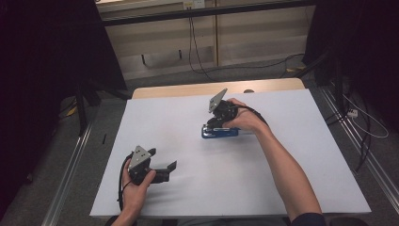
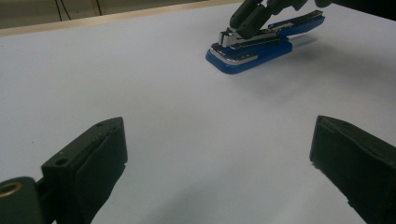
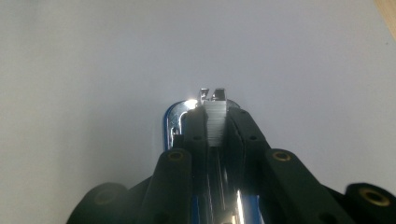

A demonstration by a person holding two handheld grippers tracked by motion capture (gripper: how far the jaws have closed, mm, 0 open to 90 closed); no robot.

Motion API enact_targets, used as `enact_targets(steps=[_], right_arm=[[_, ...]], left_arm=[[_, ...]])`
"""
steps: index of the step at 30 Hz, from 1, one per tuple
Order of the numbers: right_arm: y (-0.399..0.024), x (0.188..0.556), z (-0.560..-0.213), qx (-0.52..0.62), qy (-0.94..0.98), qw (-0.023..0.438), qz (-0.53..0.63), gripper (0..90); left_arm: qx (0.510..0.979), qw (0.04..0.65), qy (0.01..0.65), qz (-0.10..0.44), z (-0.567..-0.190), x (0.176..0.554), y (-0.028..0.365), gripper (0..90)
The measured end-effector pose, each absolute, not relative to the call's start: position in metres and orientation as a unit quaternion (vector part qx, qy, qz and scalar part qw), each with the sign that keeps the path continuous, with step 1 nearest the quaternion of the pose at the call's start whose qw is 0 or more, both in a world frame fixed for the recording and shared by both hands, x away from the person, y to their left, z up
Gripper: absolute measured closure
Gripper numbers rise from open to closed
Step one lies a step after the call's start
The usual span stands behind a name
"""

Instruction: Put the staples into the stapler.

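High view: the right gripper point(image 1: 214, 123) pinches a blue stapler point(image 1: 220, 132) lying mid-table on the white table point(image 1: 291, 155), nothing crowding it.

Left gripper view: the left gripper point(image 2: 219, 163) stands spread and empty, well apart from the stapler.

Right gripper view: jaws clamp a strip of staples point(image 3: 215, 122) (which could slip or jam if tilted).
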State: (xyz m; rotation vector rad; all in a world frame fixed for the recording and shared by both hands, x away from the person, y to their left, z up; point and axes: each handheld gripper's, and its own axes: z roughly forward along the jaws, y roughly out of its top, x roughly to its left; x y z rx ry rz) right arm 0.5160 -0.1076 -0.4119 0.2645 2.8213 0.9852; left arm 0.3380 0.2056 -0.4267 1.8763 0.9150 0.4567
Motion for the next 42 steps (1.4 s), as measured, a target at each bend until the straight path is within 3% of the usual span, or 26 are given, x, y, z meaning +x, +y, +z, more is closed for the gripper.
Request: enact_targets(steps=[31,39,42], right_arm=[[-0.1115,0.5173,-0.4109,0.109,0.934,0.071,0.333,74.7],[-0.1108,0.5157,-0.4103,0.13,0.927,0.069,0.345,65.4],[-0.1109,0.5144,-0.4108,0.162,0.92,0.078,0.348,48.4]], left_arm=[[0.771,0.482,0.373,0.186,-0.4268,0.3379,0.2056,4.4],[0.771,0.482,0.373,0.187,-0.4269,0.3382,0.2061,4.4],[0.768,0.484,0.375,0.187,-0.4268,0.338,0.2059,4.3]])
